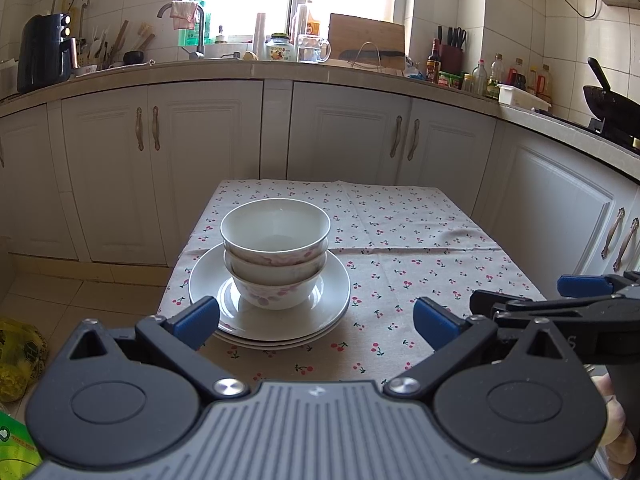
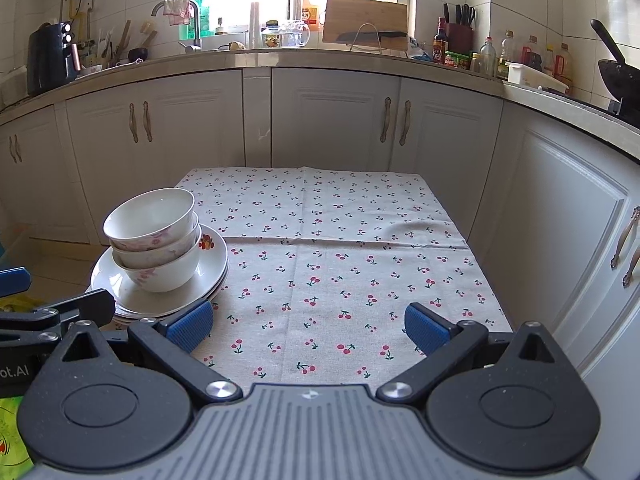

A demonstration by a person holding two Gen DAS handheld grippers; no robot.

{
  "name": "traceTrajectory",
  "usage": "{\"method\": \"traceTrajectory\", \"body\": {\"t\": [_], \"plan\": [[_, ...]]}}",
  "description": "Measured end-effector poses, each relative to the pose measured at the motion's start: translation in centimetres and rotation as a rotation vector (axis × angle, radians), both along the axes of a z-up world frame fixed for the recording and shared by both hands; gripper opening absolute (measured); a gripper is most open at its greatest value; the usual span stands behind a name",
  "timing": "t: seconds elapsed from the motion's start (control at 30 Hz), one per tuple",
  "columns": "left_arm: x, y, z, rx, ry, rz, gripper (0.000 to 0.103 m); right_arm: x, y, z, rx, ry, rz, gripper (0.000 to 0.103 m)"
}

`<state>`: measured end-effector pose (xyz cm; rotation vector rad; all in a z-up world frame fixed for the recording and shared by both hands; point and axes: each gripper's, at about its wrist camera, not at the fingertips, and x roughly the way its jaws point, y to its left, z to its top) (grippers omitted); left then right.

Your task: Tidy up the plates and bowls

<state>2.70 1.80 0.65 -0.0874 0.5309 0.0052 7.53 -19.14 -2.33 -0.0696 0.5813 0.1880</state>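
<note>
Three white bowls (image 1: 276,252) with pink flower prints are nested upright on a stack of white plates (image 1: 332,304) at the left of the cherry-print table. The same bowls (image 2: 156,240) and plates (image 2: 212,268) appear at the left of the right wrist view. My left gripper (image 1: 316,322) hangs open just in front of the plates' near rim, holding nothing. My right gripper (image 2: 310,328) is open over the bare cloth to the right of the stack, also holding nothing. Its fingers (image 1: 584,286) show at the right edge of the left wrist view.
The table (image 2: 360,240) stands close to white kitchen cabinets (image 1: 360,132) at the back and right. On the counter are a sink tap (image 1: 200,28), jars, bottles (image 1: 484,76) and a wok (image 1: 608,100). Green and yellow bags (image 1: 16,360) lie on the floor at left.
</note>
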Motion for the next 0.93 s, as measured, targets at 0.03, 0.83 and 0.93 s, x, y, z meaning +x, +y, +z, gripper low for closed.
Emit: {"method": "traceTrajectory", "body": {"t": [0.03, 0.83, 0.93], "plan": [[-0.02, -0.02, -0.01, 0.0, 0.0, 0.0, 0.102, 0.0, 0.01, 0.01, -0.001, 0.0, -0.001, 0.103], [-0.03, -0.01, -0.05, 0.002, -0.001, 0.001, 0.102, -0.04, 0.08, 0.0, -0.004, -0.003, -0.008, 0.103], [-0.04, -0.05, -0.16, 0.002, 0.002, 0.005, 0.102, -0.02, 0.06, -0.01, -0.005, -0.003, -0.009, 0.103]]}}
